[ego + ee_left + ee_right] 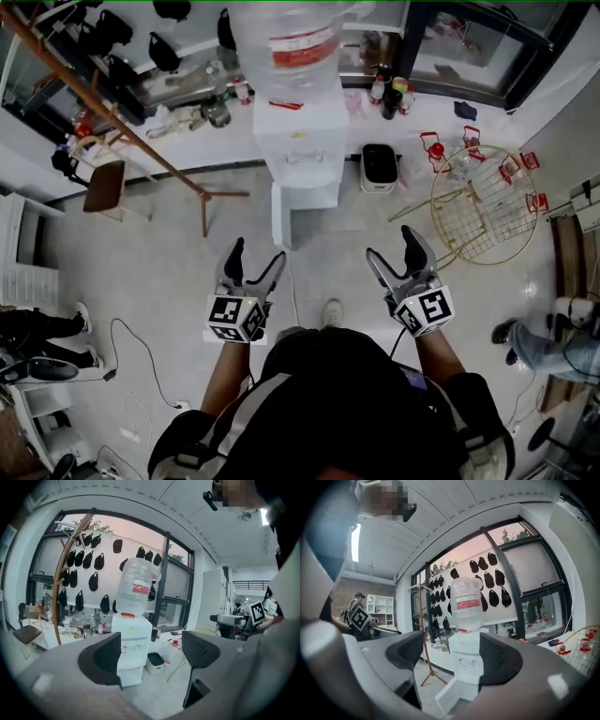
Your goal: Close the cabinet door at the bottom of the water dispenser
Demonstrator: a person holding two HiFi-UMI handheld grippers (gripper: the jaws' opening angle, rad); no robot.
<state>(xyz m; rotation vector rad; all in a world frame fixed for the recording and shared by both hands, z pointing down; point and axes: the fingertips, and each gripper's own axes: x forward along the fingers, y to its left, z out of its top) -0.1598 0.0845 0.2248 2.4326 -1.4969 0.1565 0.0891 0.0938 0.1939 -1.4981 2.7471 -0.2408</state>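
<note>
The white water dispenser [300,141] with a clear bottle on top stands against the far counter. Its bottom cabinet door [279,217] hangs open, swung out to the left toward me. My left gripper [256,253] and right gripper [394,246] are held side by side in front of me, some way short of the dispenser, both open with nothing between the jaws. The left gripper view frames the dispenser [133,641] just right of its left jaw. In the right gripper view the dispenser [466,660] stands between the jaws, with the open door [450,693] at its foot.
A wooden coat stand [141,141] and a chair [103,187] stand to the left. A small white bin [380,169] and a gold wire rack [483,202] are at the right. A cable [141,366] lies on the floor. Other people's feet [534,342] show at the right edge.
</note>
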